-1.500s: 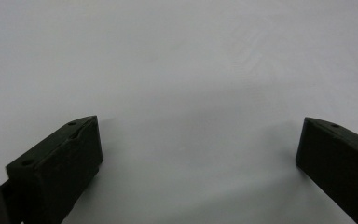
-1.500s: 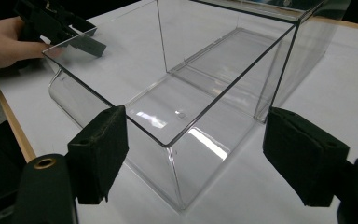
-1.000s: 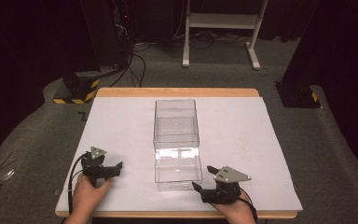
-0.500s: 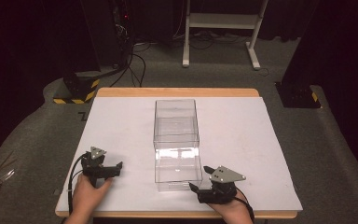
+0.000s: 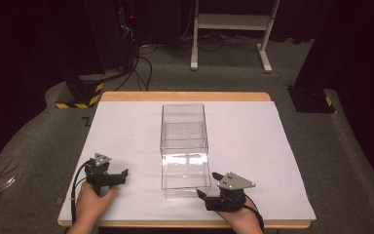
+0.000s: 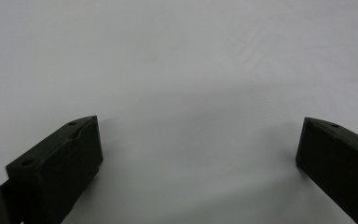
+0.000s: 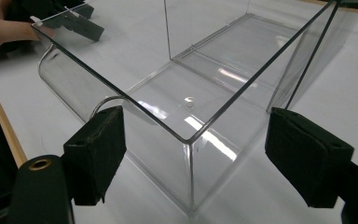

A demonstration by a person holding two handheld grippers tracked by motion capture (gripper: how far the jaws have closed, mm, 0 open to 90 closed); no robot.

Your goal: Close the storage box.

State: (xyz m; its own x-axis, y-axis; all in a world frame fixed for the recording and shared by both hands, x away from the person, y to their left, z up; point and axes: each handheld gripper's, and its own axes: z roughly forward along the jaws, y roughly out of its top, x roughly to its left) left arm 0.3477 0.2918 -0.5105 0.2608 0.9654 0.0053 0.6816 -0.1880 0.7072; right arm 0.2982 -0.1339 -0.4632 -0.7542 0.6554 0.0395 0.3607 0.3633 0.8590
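Observation:
A clear plastic box (image 5: 184,148) stands open-topped in the middle of the white table cover; in the right gripper view its near corner (image 7: 189,140) sits between my jaws without touching them. My right gripper (image 5: 208,185) is open, low at the front right, its tips just beside the box's near right corner. Close to the front left edge, my left gripper (image 5: 119,178) rests open over the bare white sheet (image 6: 177,70). Nothing is held between either pair of jaws.
The white cover (image 5: 253,141) lies on a wooden table (image 5: 185,96). Beyond it are a dark floor, a white metal stand (image 5: 231,22), cables and black bases with yellow stripes (image 5: 80,95). The other hand (image 7: 0,28) shows far off in the right gripper view.
My right gripper has slid slightly left toward the box's near corner. The left gripper and the box have stayed put.

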